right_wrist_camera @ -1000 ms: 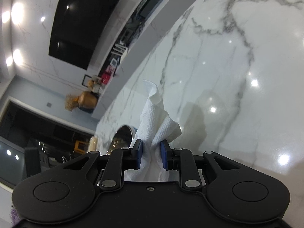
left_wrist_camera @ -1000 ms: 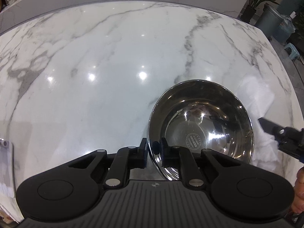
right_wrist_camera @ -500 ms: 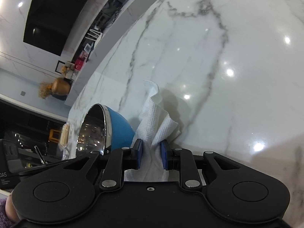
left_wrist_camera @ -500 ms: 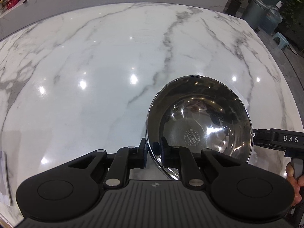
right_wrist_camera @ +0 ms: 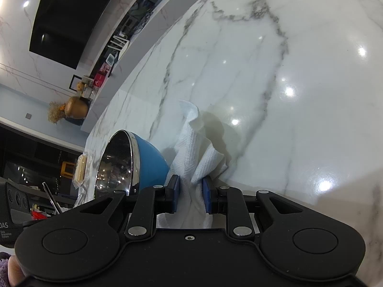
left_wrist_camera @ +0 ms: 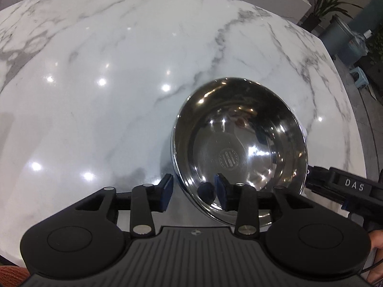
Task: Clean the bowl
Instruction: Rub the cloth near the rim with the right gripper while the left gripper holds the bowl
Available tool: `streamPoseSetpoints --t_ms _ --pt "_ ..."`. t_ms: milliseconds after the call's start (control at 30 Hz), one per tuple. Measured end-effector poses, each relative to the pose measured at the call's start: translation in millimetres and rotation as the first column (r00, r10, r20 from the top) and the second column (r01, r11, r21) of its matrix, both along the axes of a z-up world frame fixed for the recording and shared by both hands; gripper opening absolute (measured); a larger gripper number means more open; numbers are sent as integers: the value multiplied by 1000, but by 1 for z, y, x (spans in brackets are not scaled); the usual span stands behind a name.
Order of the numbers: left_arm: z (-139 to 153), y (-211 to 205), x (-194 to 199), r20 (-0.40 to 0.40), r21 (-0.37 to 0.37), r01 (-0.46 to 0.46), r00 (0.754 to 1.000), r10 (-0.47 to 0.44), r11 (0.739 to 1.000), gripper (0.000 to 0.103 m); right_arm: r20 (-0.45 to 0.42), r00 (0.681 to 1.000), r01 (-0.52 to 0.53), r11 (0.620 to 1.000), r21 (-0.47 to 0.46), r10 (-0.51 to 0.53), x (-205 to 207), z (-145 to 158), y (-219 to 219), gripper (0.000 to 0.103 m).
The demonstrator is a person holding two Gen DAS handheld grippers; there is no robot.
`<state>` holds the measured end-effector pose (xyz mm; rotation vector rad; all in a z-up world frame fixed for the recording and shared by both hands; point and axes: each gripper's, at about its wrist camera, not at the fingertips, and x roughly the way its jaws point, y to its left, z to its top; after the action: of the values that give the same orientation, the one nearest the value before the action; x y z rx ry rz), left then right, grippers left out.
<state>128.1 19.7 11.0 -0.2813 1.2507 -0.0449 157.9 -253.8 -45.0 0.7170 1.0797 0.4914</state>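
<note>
Left tongs (left_wrist_camera: pixel 192 191): a second ago they pinched the bowl's near rim; now their jaws are opening, the rim between the blue pads with a gap on each side, so the hold is let go.
Bowl (left_wrist_camera: pixel 239 153): steel inside, blue outside, it sits on the table just ahead of the left tongs, its near rim between their fingers; in the right wrist view it is left of the right tongs.
Right tongs (right_wrist_camera: pixel 190 197): clenched on a crumpled white paper towel (right_wrist_camera: pixel 194 148), as before; the towel stands up ahead of them, beside the bowl's blue wall.
Table (left_wrist_camera: pixel 107 95): white marble, glossy; the bowl is now lower over it than half a second ago.
Meaning: the bowl looks set down and freed; wiping appears finished, or the left tongs are about to re-grip.
</note>
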Motion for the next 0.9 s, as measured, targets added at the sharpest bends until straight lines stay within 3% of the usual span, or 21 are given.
streamPoseSetpoints --t_ms 167,400,667,900 --pt "3 7 2 3 7 31 1000 -31 999 20 33 999 29 999 34 -30 0 8 -6 20" --pt "7 14 4 -11 40 79 997 -79 996 16 128 988 56 978 203 -83 -3 20 -20 20" --pt "7 12 6 -12 51 109 994 -109 993 16 112 992 36 986 164 -54 0 17 -15 20" --pt "7 14 4 -6 56 101 995 -101 993 17 60 998 16 998 61 -20 2 10 -1 20"
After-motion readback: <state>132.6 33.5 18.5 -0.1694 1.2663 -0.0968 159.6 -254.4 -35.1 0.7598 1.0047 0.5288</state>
